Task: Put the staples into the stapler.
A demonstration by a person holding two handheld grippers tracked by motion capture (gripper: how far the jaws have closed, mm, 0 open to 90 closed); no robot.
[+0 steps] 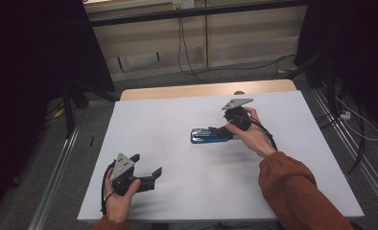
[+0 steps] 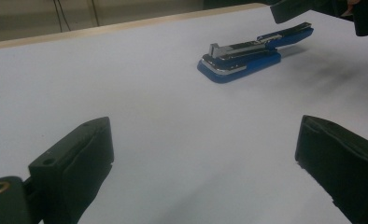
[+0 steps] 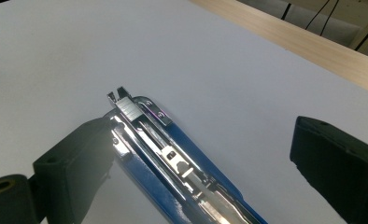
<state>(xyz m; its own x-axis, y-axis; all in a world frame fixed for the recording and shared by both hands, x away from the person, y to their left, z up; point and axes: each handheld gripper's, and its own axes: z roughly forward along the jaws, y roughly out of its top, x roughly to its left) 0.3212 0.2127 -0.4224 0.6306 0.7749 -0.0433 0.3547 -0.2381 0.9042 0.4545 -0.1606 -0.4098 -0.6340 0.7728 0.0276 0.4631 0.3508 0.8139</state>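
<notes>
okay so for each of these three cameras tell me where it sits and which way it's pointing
High view: above the person's side, facing forward and down on the white table; both forearms, left claw, right claw.
Left gripper view: rides the left claw, facing the blue stapler across the table; own open jaws.
Right gripper view: rides the right claw, looking down the stapler; own open jaws.
Shared: the stapler.

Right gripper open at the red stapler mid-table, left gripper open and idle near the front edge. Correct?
Not quite: the stapler is blue, not red, as the left gripper view shows. The rest holds: the right gripper is open at it mid-table, and the left gripper sits open and idle near the front edge.
</notes>
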